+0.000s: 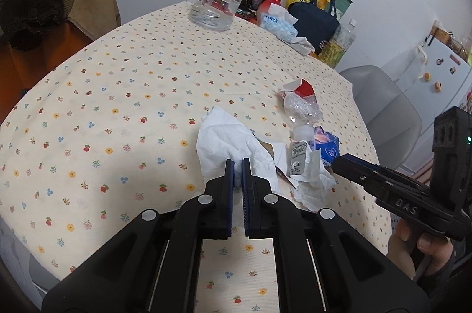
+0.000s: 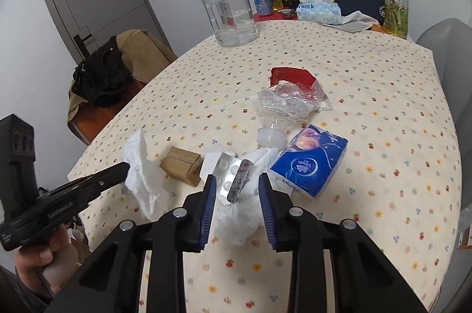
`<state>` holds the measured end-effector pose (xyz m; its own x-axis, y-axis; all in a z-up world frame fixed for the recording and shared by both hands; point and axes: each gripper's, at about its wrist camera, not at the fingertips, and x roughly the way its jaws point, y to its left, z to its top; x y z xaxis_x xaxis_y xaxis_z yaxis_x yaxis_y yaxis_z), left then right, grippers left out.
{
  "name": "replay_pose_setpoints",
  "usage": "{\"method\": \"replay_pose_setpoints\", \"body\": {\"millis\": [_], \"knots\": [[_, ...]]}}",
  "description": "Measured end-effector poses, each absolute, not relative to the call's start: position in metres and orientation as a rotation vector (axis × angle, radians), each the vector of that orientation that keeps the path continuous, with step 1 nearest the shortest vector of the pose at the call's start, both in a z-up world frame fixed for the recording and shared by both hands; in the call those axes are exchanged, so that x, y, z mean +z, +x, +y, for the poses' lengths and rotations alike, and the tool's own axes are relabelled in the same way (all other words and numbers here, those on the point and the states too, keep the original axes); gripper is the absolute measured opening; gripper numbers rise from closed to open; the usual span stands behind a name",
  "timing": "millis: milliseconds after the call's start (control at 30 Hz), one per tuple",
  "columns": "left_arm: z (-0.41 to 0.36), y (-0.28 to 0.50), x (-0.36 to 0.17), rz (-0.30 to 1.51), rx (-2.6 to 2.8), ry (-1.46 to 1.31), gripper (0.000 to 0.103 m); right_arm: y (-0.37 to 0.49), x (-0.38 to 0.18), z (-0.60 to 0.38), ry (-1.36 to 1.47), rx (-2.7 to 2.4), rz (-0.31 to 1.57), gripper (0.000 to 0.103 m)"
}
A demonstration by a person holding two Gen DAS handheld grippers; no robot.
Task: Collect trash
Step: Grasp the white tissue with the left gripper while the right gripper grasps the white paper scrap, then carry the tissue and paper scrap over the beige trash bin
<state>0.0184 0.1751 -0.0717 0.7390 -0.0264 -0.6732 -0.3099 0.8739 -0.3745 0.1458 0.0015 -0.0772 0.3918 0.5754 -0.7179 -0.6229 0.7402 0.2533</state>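
Behind the trash, water jug [image 2: 228,15], part full

tissue [image 1: 224,142]: white, crumpled, near edge | blister pack [image 2: 236,180]: on white paper | box [image 2: 180,164]: small, brown | crushed bottle [image 2: 280,106]: on red carton [image 2: 290,75] | blue tissue pack [image 2: 309,162]: flat

Trash [image 2: 283,103] on flower-print table [image 2: 383,136]

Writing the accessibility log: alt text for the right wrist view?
Open right tongs straddle a blister pack on crumpled white tissue on a floral tablecloth. The left tongs pinch another crumpled tissue; a blue tissue packet lies right.
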Motion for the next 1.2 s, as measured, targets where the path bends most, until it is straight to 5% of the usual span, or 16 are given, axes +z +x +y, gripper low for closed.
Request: {"method": "replay_pose_setpoints", "body": {"millis": [167, 233, 300, 567, 633, 1200], "knots": [[0.179, 0.016, -0.073, 0.723, 0.165, -0.503, 0.006, 0.153, -0.08, 0.015, -0.076, 0.746, 0.907, 0.031], [0.181, 0.014, -0.074, 0.722, 0.167, -0.508, 0.006, 0.156, -0.081, 0.019, -0.073, 0.744, 0.912, 0.049], [0.182, 0.014, -0.075, 0.721, 0.169, -0.511, 0.006, 0.156, -0.082, 0.025, -0.093, 0.743, 0.908, 0.05], [0.187, 0.01, -0.077, 0.718, 0.181, -0.522, 0.006, 0.161, -0.096, 0.055, -0.179, 0.722, 0.94, 0.049], [0.188, 0.01, -0.077, 0.718, 0.183, -0.523, 0.006, 0.163, -0.098, 0.06, -0.193, 0.72, 0.949, 0.033], [0.16, 0.031, -0.056, 0.693, 0.122, -0.486, 0.006, 0.142, -0.041, -0.007, -0.059, 0.727, 0.815, 0.03]]}}
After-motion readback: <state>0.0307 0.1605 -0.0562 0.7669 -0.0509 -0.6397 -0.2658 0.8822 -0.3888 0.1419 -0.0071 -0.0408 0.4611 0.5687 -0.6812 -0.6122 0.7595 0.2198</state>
